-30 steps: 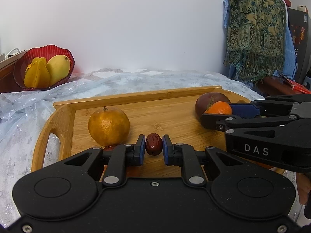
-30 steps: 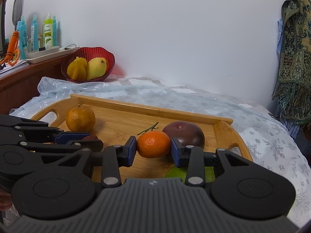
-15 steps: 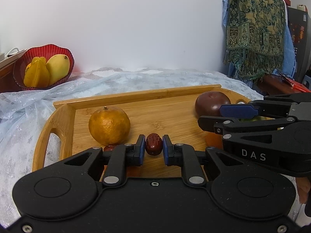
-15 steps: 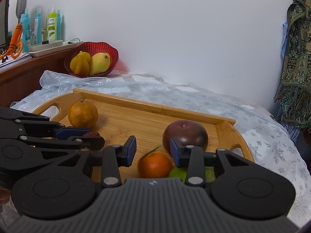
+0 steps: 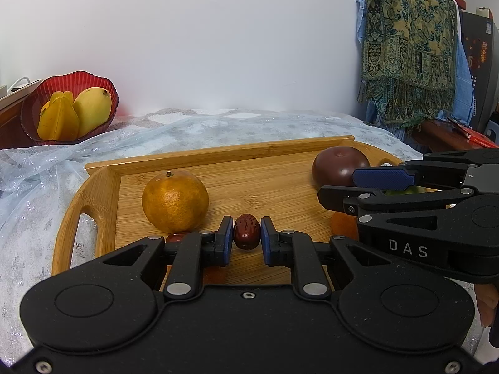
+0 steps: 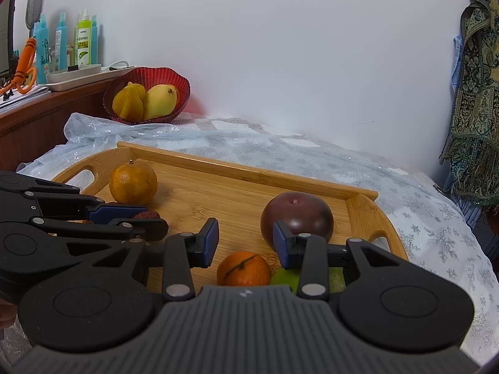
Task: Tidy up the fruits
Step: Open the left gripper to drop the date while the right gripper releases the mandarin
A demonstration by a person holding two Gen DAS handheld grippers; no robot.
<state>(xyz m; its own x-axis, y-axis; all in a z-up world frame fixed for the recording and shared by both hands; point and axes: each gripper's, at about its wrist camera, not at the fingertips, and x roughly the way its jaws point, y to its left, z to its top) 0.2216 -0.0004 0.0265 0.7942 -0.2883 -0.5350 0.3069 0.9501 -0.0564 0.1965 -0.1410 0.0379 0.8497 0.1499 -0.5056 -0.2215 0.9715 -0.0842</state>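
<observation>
Wooden tray (image 5: 103, 193) holds fruit; the left gripper (image 5: 247, 240) clamps a red date (image 5: 247, 232), the right gripper (image 6: 245, 243) gapes empty above a tangerine (image 6: 243, 268).

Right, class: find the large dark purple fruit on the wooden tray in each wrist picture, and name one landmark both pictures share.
Left wrist view: the dark purple fruit sits at the tray's far right, partly behind the right claw.
Right wrist view: the same fruit lies right of centre, just beyond the claw's right finger.
Shared landmark: the red bowl of yellow fruit by the wall.
</observation>
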